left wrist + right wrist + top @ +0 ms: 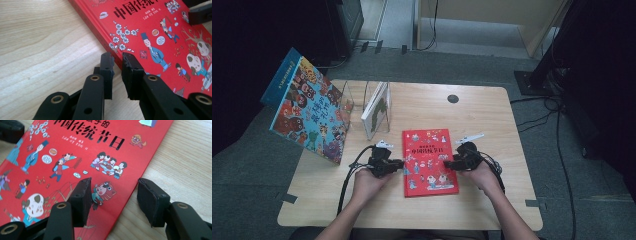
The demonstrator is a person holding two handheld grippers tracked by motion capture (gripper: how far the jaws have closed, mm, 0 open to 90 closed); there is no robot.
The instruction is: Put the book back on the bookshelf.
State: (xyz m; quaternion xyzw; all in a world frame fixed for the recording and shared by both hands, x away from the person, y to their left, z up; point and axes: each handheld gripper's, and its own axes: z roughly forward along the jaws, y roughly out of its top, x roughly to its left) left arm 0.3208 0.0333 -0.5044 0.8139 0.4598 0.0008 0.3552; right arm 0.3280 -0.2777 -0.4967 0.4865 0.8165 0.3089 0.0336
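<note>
A red picture book (pixel 428 161) with cartoon figures and black characters lies flat on the wooden table (pixel 492 120), between my two grippers. My left gripper (pixel 401 163) is at the book's left edge. In the left gripper view its jaws (pixel 118 59) stand a narrow gap apart, one over the wood and one over the red cover (pixel 150 30), pinching nothing. My right gripper (pixel 448 164) is at the book's right edge. In the right gripper view its jaws (pixel 114 184) stand wide apart and straddle that edge, one above the cover (pixel 82 150) and one above the bare wood.
A large colourful book (pixel 309 112) leans upright at the table's left edge. Beside it a clear stand (pixel 357 102) holds a white and green book (pixel 377 110). A round black hole (pixel 453 98) sits near the table's back edge. Cables trail over the floor at the right.
</note>
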